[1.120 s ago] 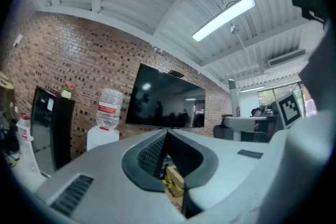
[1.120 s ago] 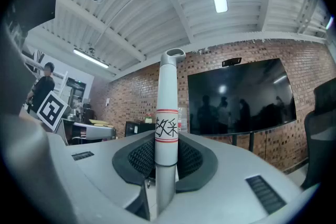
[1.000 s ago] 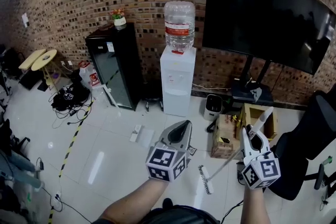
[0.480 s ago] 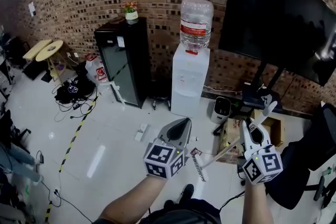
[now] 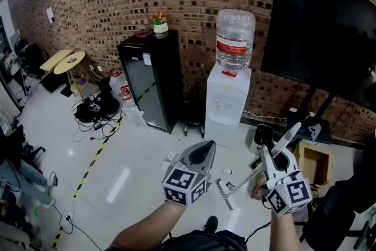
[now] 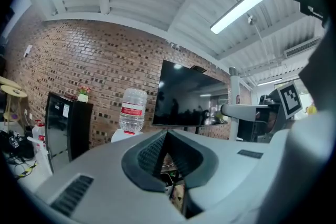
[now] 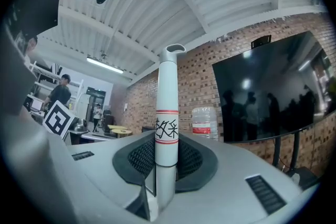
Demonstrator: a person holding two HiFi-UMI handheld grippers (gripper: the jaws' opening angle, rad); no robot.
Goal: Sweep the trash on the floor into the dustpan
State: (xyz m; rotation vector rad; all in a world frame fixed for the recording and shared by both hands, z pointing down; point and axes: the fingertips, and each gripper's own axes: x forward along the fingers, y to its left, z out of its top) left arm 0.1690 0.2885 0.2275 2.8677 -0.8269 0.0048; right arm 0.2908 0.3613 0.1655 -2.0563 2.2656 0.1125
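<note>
Both grippers have advanced: the right gripper [image 5: 275,157] clamps the broom handle [image 7: 166,113], the left gripper [image 5: 205,147] is closed, empty. The broom head [image 5: 224,194] now hangs near a trash scrap [image 5: 227,171], so sweeping may start.

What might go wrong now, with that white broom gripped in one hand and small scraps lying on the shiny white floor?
1. The right gripper clamps the white broom handle, whose top end pokes past the jaws. A swing could knock the big black screen or the open cardboard box.
2. The left gripper is shut on nothing and no dustpan shows, so the bristled broom head may just scatter the small white scraps.
</note>
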